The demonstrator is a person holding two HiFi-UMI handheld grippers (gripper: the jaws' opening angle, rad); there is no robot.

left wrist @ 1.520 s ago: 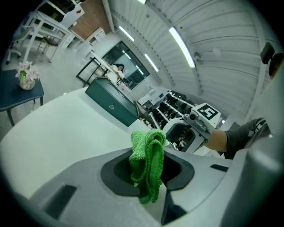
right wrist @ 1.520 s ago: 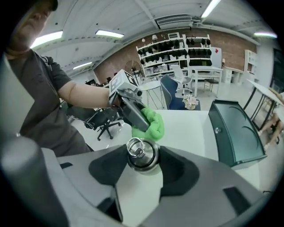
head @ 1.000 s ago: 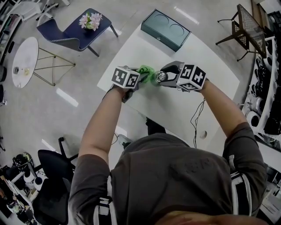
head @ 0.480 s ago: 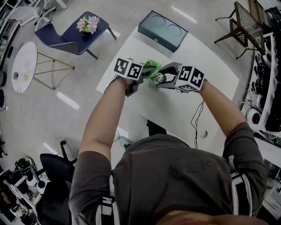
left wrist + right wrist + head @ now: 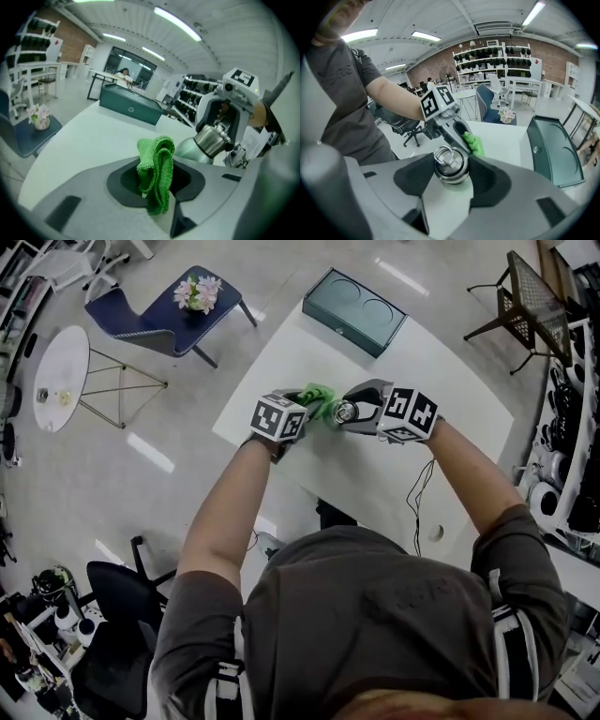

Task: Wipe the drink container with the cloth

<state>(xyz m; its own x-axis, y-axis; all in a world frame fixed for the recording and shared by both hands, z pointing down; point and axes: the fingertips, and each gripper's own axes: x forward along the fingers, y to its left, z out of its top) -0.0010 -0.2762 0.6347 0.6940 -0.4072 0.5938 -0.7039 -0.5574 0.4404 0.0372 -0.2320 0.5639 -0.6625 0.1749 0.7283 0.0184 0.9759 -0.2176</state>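
A steel drink bottle (image 5: 451, 167) with a ring lid sits between the jaws of my right gripper (image 5: 451, 180), which is shut on its body; the bottle (image 5: 346, 411) is held above the white table (image 5: 441, 399). A bunched green cloth (image 5: 156, 172) hangs from my left gripper (image 5: 157, 187), shut on it. The cloth (image 5: 318, 397) rests against the bottle's left side, and the bottle (image 5: 202, 144) shows just beyond it in the left gripper view. The left gripper (image 5: 298, 409) faces the right gripper (image 5: 361, 409) closely.
A dark green case (image 5: 354, 311) lies at the table's far edge. A cable (image 5: 417, 498) trails over the near right edge. On the floor to the left stand a blue chair with flowers (image 5: 164, 306) and a round white side table (image 5: 61, 376).
My left gripper with the cloth slid down and slightly back along the bottle's side, after having moved up it half a second ago. The right gripper and bottle stayed nearly still.
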